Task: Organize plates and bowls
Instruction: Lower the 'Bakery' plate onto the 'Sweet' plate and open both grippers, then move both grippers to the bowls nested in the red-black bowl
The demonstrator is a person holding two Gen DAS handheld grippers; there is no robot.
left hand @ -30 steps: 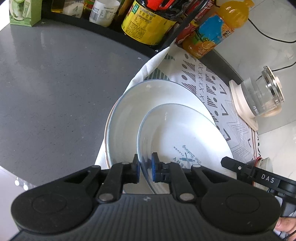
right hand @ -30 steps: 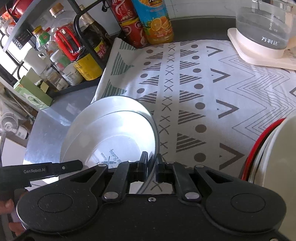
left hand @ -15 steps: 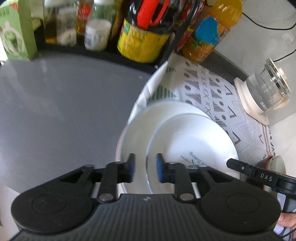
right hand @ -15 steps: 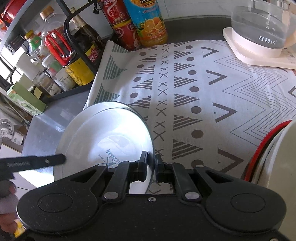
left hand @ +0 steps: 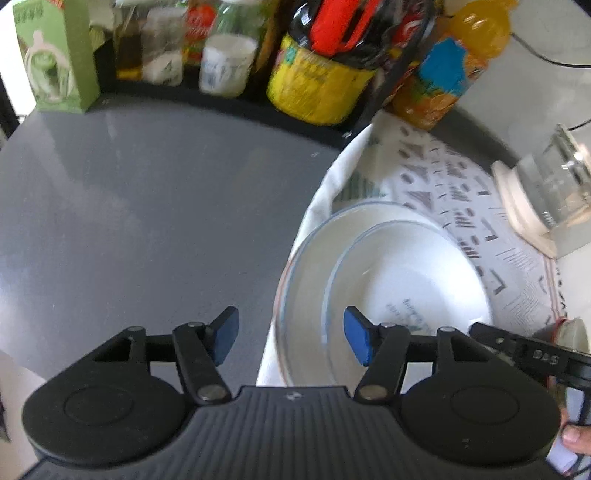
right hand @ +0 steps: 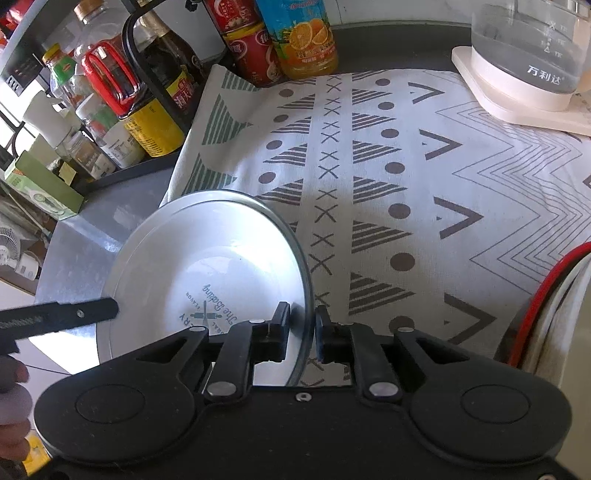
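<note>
1. The left tool (left hand: 290, 339) is spread wide and holds nothing; its blue pads (left hand: 356, 339) flank the near rim of the big plate (left hand: 306, 280) without touching it.
2. The right tool (right hand: 302, 328) straddles the rim of the small plate (right hand: 207, 266); a narrow gap shows at each finger, so I cannot tell whether it grips.
3. The small plate, with blue print in its well, lies inside the big plate.
4. Both plates sit at the cloth's (right hand: 369, 166) left edge, where it meets the bare grey worktop (left hand: 147, 206).
5. A rack (right hand: 162, 155) at the worktop's back holds bottles (right hand: 155, 107) and jars.
6. A juice bottle (right hand: 303, 33) stands at the cloth's far edge.
7. A glass kettle (right hand: 532, 55) stands on its base at the far right corner.
</note>
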